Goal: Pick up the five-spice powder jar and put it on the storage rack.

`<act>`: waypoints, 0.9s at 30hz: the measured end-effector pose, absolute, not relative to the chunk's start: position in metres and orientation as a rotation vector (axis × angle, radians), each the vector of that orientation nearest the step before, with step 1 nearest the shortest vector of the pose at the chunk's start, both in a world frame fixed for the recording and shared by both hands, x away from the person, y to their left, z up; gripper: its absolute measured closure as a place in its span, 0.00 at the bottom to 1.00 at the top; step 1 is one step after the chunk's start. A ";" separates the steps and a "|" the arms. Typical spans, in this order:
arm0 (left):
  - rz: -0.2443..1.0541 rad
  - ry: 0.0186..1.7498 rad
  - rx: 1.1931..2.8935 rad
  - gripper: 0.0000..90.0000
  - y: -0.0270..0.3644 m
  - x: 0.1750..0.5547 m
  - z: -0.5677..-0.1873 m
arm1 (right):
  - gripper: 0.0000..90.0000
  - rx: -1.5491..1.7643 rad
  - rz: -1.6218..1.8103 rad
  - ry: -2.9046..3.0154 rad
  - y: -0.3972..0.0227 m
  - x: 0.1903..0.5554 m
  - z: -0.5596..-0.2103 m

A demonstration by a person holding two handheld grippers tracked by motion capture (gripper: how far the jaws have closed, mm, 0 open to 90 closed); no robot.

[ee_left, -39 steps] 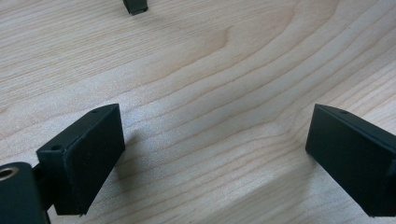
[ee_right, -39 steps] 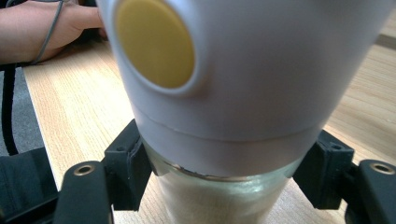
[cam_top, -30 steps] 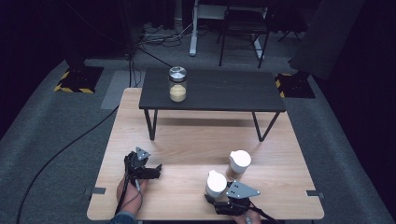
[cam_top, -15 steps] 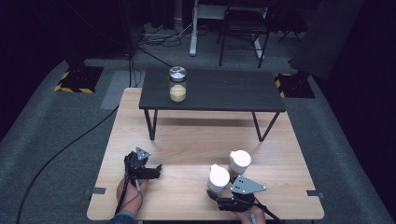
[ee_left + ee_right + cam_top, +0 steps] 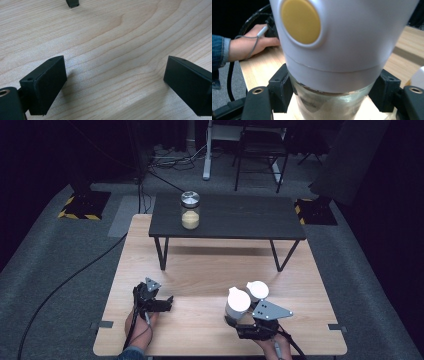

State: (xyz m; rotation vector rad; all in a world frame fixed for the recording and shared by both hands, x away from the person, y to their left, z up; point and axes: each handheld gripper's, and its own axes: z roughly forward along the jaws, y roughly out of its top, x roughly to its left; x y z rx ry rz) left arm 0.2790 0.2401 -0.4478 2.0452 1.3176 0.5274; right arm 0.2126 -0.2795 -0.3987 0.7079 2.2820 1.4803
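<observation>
White-capped jar (image 5: 237, 306) sits between the pads of the right claw (image 5: 239, 316) at about 5 o'clock on the light wooden counter (image 5: 210, 270), near its front edge. In the right gripper view the jar (image 5: 332, 62) shows a clear glass body below a broad white cap with a round yellow button (image 5: 300, 21); both black pads press on the glass just under the cap. Whether the jar's base touches the counter cannot be told.

A second white-capped jar (image 5: 257, 290) stands just beside the first, at its 1 o'clock.

Left claw (image 5: 162, 303) lies at about 7 o'clock on the counter, held by the left hand (image 5: 139, 326). The left gripper view shows its jaws spread wide with bare wood between them, gripping nothing.

At 12 o'clock a low dark table (image 5: 227, 217) stands on the counter's far part and carries a metal-lidded glass jar (image 5: 190, 210) part-filled with a yellowish substance.
</observation>
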 end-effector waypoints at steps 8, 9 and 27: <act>0.527 1.317 2.047 0.05 0.240 0.279 -0.448 | 0.34 0.702 1.500 2.257 -0.284 0.218 -0.374; 0.527 1.317 2.046 0.05 0.240 0.279 -0.448 | 0.34 0.704 1.505 2.253 -0.284 0.218 -0.371; 0.528 1.319 2.049 0.04 0.239 0.280 -0.448 | 0.34 0.701 1.530 2.234 -0.288 0.247 -0.314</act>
